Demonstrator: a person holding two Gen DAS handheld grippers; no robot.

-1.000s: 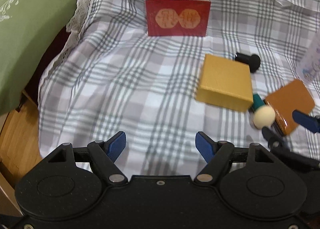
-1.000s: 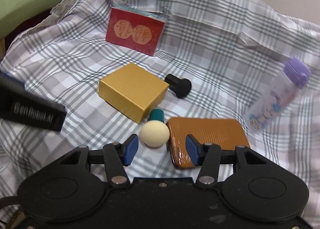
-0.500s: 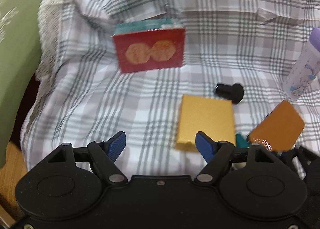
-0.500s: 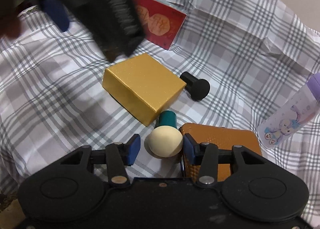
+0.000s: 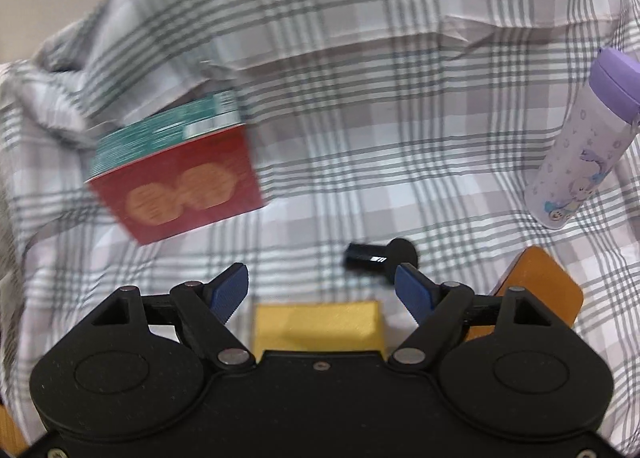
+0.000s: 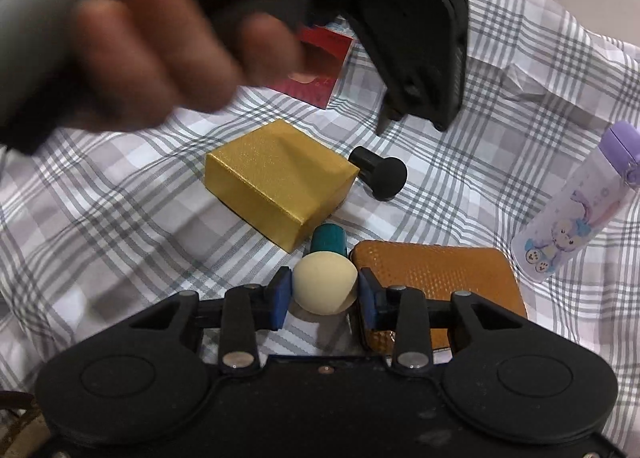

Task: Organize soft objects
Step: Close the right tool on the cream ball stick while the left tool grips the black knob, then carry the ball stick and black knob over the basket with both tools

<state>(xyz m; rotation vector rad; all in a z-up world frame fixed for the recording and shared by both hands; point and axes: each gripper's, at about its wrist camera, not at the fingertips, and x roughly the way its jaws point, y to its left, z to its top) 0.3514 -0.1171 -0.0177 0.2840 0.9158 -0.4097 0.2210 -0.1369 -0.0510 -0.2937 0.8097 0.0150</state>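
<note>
The right gripper [image 6: 322, 292] clamps a cream sponge ball [image 6: 325, 285] on the plaid cloth [image 6: 120, 226]. The left gripper [image 5: 322, 290], empty, is opening above a gold box [image 5: 318, 324].

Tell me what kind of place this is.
Probably a home, perhaps a bed or sofa: a rumpled plaid sheet carries household bits like a cartoon-printed bottle, a gold box and a cream sponge puff.
</note>
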